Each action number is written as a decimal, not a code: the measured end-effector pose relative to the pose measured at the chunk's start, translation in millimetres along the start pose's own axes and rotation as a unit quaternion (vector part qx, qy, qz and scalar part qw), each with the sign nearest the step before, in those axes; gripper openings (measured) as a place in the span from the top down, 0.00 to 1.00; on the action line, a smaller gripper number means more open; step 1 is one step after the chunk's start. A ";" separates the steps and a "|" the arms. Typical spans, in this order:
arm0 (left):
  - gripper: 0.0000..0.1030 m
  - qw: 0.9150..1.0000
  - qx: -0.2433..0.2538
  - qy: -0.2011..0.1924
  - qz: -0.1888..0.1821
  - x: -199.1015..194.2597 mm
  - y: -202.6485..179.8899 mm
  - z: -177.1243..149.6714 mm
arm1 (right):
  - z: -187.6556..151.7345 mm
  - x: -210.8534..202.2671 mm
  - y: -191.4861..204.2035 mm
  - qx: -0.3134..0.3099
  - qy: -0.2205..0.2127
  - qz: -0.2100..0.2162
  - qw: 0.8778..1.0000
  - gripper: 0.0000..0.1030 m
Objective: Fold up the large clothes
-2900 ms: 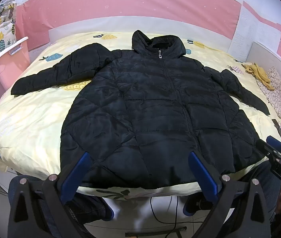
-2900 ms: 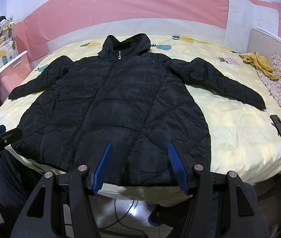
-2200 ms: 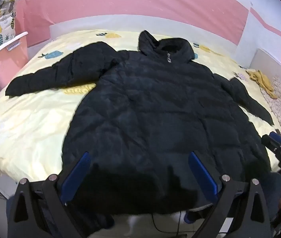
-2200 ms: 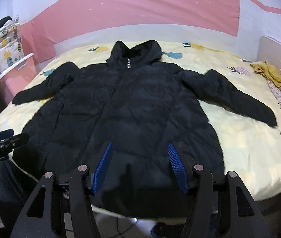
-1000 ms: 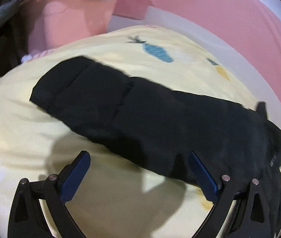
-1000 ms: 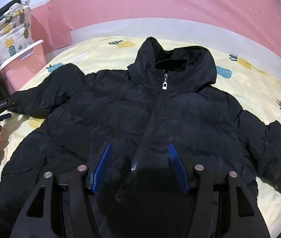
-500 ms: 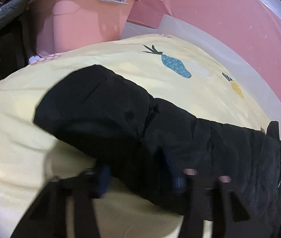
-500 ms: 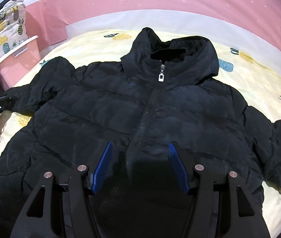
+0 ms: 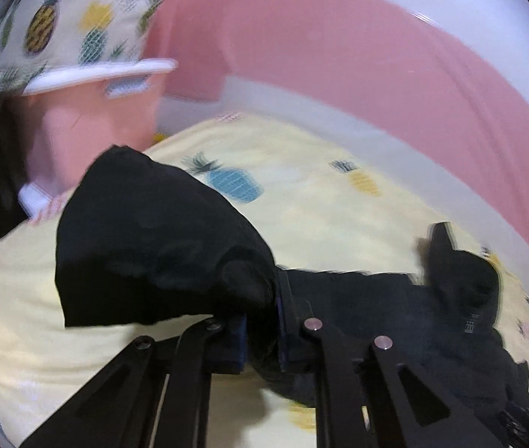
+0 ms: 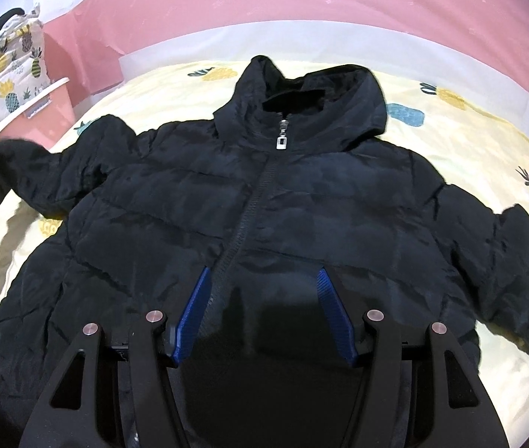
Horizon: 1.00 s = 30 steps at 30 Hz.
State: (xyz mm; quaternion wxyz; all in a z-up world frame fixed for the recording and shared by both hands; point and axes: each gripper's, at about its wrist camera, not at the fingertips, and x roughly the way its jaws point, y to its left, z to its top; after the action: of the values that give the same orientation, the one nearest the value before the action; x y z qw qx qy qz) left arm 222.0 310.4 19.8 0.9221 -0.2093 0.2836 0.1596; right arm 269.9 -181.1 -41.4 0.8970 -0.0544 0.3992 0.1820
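While our left claw (image 9: pixel 260 330) pinches the cuff end of one sleeve (image 9: pixel 160 246), the black quilted hooded puffer jacket (image 10: pixel 264 216) lies face up, zipped, on the pale yellow pineapple-print bed (image 10: pixel 470 138). Our right claw (image 10: pixel 262 313) hovers spread above its chest. We judge the jacket soft, bulky, light and slippery, best taken at cuffs or hem. Half a second ago the sleeve lay flat; now it is lifted and bunched.
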 end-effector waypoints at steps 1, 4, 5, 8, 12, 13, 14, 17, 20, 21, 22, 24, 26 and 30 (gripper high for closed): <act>0.89 1.000 0.010 -0.006 -0.012 -8.0 -12.7 3.3 | -1.0 -3.2 -3.1 0.003 -0.001 -0.003 1.000 0.42; 0.89 0.998 0.041 -0.017 -0.054 -30.5 -54.6 12.2 | -3.6 -12.6 -12.4 0.011 -0.005 -0.009 1.000 0.42; 0.89 0.996 0.051 -0.018 -0.068 -35.0 -69.8 14.4 | -4.8 -17.9 -17.7 0.016 -0.009 -0.013 1.000 0.42; 0.89 0.990 0.082 -0.022 -0.110 -48.4 -117.4 15.0 | -6.7 -29.9 -32.3 0.031 -0.015 -0.016 0.999 0.42; 0.90 0.978 0.125 -0.014 -0.168 -54.9 -182.6 2.6 | -10.7 -45.2 -51.3 0.051 -0.024 -0.019 0.998 0.42; 0.90 0.974 0.135 -0.009 -0.183 -53.7 -199.4 -2.6 | -12.8 -49.6 -58.4 0.057 -0.026 -0.022 0.998 0.42; 0.90 0.970 0.145 -0.004 -0.196 -51.9 -215.3 -8.5 | -13.4 -52.1 -62.5 0.062 -0.027 -0.024 0.997 0.42; 0.90 0.960 0.165 0.012 -0.227 -47.3 -252.1 -26.3 | -19.0 -58.8 -76.9 0.073 -0.028 -0.031 0.996 0.42; 0.91 0.949 0.181 0.033 -0.255 -35.6 -286.6 -44.8 | -24.1 -62.9 -92.9 0.084 -0.028 -0.036 0.995 0.42; 0.91 0.946 0.184 0.038 -0.263 -38.9 -297.6 -53.2 | -26.4 -63.8 -98.6 0.089 -0.028 -0.039 0.995 0.42; 0.91 0.943 0.186 0.048 -0.272 -34.8 -306.9 -61.1 | -27.8 -63.8 -101.6 0.092 -0.028 -0.040 0.995 0.42; 0.91 0.937 0.194 0.062 -0.284 -27.7 -324.3 -75.3 | -33.2 -63.7 -112.1 0.103 -0.026 -0.045 0.993 0.42; 0.91 0.931 0.201 0.083 -0.294 -16.3 -341.7 -92.9 | -37.2 -61.3 -122.0 0.113 -0.024 -0.045 0.992 0.42; 0.91 0.921 0.220 0.121 -0.297 8.2 -366.9 -130.6 | -44.2 -56.7 -137.8 0.131 -0.021 -0.043 0.990 0.42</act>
State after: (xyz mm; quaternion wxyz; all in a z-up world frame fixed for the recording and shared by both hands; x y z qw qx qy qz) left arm 320.4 -66.4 25.2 0.9087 -0.0934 0.3456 -0.2147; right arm 255.2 -335.7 -36.1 0.9117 0.0503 0.3977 0.0902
